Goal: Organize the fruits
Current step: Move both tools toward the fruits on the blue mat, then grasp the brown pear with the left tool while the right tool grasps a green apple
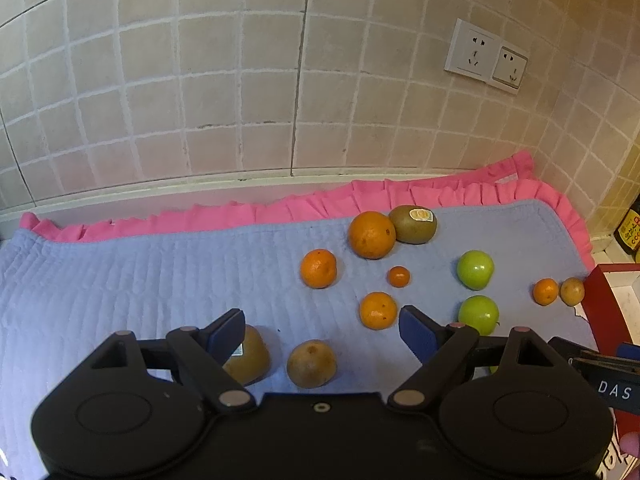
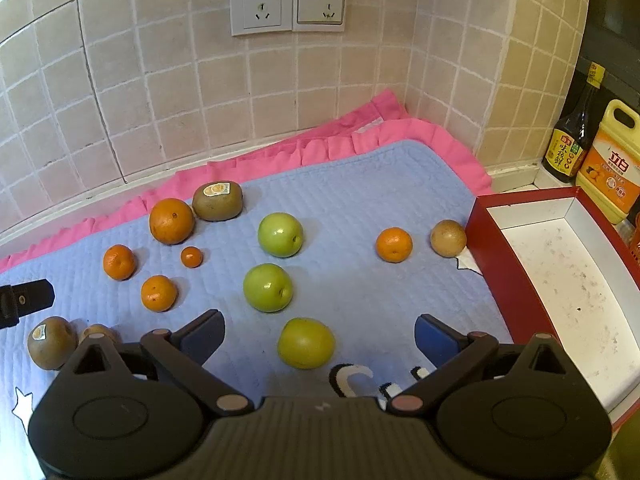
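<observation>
Fruits lie scattered on a blue quilted mat (image 1: 120,272) (image 2: 360,184). My left gripper (image 1: 322,332) is open and empty above a brown round fruit (image 1: 311,364), with a kiwi (image 1: 250,360) under its left finger and a mandarin (image 1: 378,310) just ahead. My right gripper (image 2: 320,338) is open and empty, with a yellow-green apple (image 2: 306,343) between its fingers. Two more green apples (image 2: 267,287) (image 2: 280,234), several oranges (image 2: 171,221) (image 2: 394,244), and a stickered kiwi (image 2: 217,200) lie farther off. A red box (image 2: 496,248) with a white inside stands at the right.
The tiled wall with two sockets (image 2: 287,6) stands behind the mat. A dark sauce bottle (image 2: 572,136) and a yellow jug (image 2: 612,168) stand behind the box. The left gripper's tip (image 2: 28,300) shows at the left edge of the right wrist view.
</observation>
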`<action>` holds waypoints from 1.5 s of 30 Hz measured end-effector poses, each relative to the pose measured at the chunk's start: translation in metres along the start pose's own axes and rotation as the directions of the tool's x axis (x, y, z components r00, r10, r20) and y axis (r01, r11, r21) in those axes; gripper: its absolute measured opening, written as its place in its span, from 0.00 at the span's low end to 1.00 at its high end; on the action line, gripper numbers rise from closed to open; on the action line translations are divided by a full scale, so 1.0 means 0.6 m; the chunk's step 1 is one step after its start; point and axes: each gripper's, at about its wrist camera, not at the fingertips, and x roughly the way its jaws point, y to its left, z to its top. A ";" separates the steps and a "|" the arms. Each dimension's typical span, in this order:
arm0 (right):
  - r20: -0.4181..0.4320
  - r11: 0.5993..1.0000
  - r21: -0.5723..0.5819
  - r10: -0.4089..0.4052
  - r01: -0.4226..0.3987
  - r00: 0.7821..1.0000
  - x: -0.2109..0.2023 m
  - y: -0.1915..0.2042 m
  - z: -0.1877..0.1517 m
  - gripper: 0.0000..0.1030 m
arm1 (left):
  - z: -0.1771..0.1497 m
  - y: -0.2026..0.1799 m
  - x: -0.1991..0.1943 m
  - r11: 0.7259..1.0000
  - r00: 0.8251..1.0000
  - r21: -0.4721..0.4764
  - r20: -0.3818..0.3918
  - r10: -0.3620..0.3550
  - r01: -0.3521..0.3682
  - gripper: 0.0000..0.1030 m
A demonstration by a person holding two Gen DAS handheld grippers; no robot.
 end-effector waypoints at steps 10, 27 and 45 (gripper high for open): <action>-0.006 1.000 -0.004 0.003 -0.003 1.000 0.003 0.004 -0.003 0.99 | -0.001 0.005 0.005 1.000 1.000 0.001 0.011 -0.006 0.006 0.97; -0.021 1.000 -0.014 0.009 -0.009 1.000 0.002 0.010 -0.010 0.99 | -0.006 0.004 0.009 1.000 0.999 0.011 -0.047 0.010 -0.009 0.98; 0.043 0.992 -0.071 0.107 -0.104 0.993 0.000 -0.018 -0.028 0.99 | -0.023 0.034 0.007 0.946 0.999 0.324 0.045 -0.017 0.001 0.98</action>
